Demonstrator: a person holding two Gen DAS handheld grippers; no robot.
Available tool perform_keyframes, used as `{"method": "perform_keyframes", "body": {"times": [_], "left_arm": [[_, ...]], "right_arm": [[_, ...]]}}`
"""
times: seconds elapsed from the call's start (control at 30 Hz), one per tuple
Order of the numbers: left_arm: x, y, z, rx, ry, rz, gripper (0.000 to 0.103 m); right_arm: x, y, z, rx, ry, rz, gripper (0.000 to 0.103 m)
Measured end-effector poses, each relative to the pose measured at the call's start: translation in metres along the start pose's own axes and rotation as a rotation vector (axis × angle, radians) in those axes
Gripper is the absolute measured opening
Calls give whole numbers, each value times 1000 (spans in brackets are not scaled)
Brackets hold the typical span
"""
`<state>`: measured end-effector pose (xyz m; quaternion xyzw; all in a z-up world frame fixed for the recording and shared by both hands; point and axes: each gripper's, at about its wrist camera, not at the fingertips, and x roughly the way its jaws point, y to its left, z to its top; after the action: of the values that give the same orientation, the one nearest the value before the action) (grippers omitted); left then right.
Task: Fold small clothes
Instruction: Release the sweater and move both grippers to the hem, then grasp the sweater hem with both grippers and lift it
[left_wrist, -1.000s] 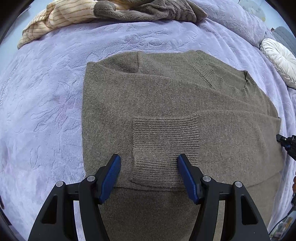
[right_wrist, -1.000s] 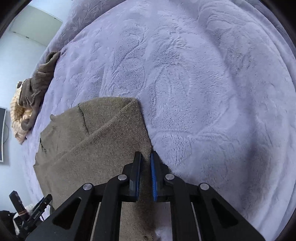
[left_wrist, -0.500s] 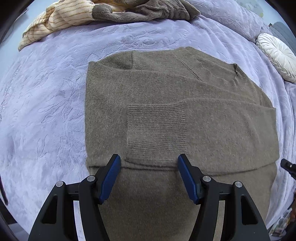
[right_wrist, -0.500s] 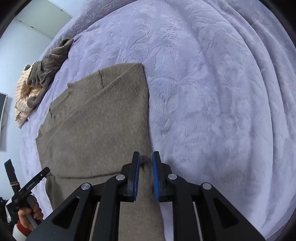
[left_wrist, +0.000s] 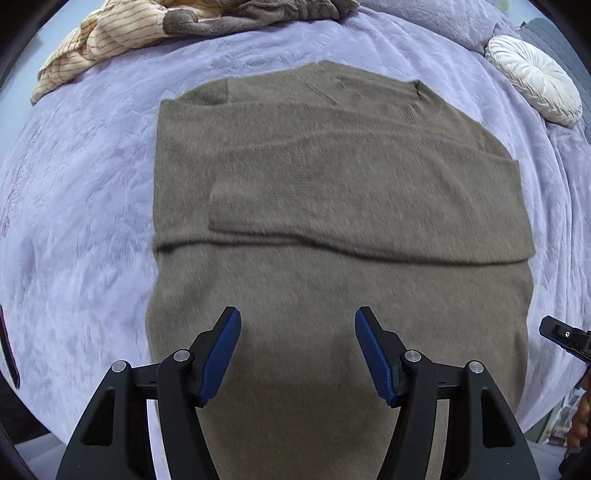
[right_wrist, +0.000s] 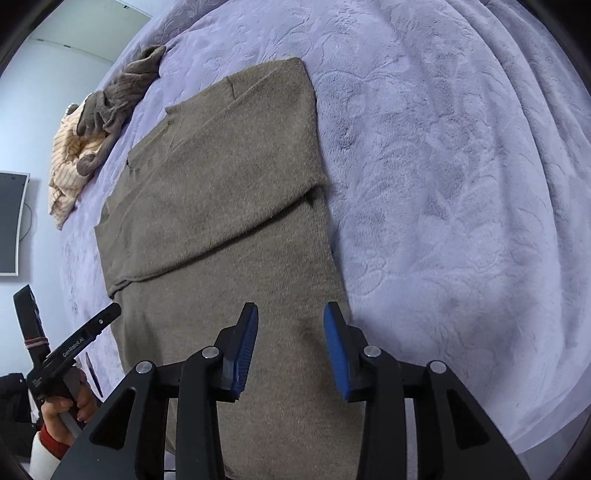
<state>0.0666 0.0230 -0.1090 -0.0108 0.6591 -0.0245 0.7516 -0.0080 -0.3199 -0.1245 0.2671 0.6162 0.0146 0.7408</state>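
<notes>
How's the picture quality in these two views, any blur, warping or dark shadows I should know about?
Left wrist view: the sweater looks streaked with motion blur, and the fisheye bows the blanket outward. Right wrist view: sharper knit texture, a soft shadow under the right gripper, strong edge warping, dark corners.

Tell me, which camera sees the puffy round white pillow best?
The left wrist view: the round white pillow sits whole at the upper right, past the brown sweater on the purple blanket. The right wrist view doesn't show it at all.
</notes>
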Motion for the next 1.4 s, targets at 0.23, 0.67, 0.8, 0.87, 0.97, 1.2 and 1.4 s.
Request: {"method": "perform_keyframes", "body": {"times": [0.23, 0.67, 0.8, 0.87, 0.97, 1.2, 1.4], "left_arm": [[-6, -17, -34, -25, 40, 6, 66], [-35, -17, -78, -58, 13, 34, 102], [-35, -9, -87, -37, 14, 20, 102], [-32, -3, -89, -41, 21, 14, 102], [-34, 11, -103, -60, 19, -6, 102], [-25, 54, -148, -117, 69, -43, 102], [-23, 89, -191, -168, 95, -115, 102]], "right_arm": [[11, 6, -16, -24, 82, 52, 44], [20, 25, -32, -97, 147, 97, 54], [19, 35, -41, -111, 135, 94, 60], [16, 41, -48, -124, 114, 96, 71], [12, 51, -63, -161, 74, 105, 83], [17, 67, -106, -177, 80, 92, 83], [19, 62, -144, -160, 106, 63, 83]]}}
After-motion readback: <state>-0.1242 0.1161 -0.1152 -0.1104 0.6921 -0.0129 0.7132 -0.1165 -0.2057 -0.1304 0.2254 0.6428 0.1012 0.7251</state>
